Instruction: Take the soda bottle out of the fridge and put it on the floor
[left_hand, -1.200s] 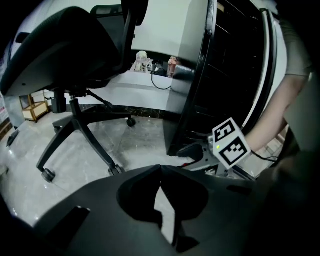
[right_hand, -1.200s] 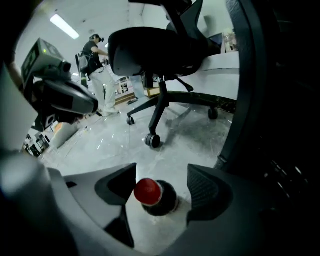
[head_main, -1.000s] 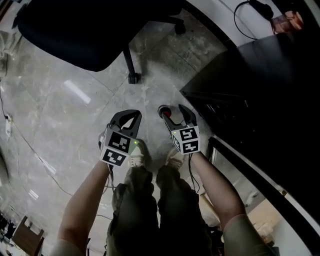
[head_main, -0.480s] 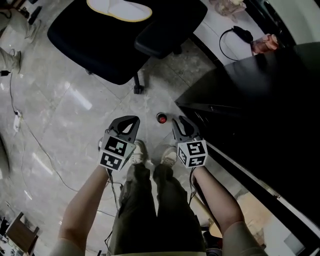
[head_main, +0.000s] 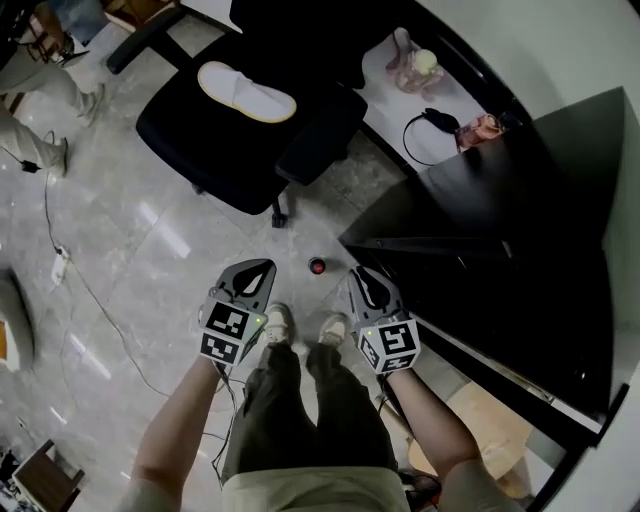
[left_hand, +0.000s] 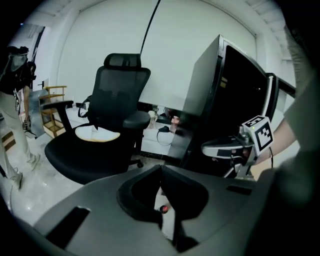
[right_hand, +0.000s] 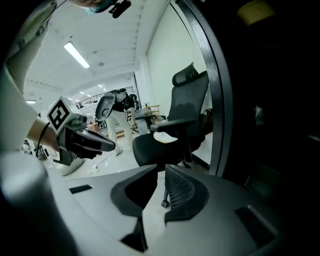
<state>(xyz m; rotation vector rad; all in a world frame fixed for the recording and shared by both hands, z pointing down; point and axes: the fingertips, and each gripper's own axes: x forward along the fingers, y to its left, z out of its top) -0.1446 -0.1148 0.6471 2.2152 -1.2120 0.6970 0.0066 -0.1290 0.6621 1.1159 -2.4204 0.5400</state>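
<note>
Steer clear of soda bottle (head_main: 318, 265) standing mid-frame on floor (head_main: 140, 250); carry left gripper (head_main: 264, 267) pinched empty and right gripper (head_main: 358, 274), jaws just narrowed on nothing, above cap

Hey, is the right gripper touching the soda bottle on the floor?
Apart. The head view shows bare floor between the soda bottle and the right gripper; its jaws have just been closing, with nothing between them.
</note>
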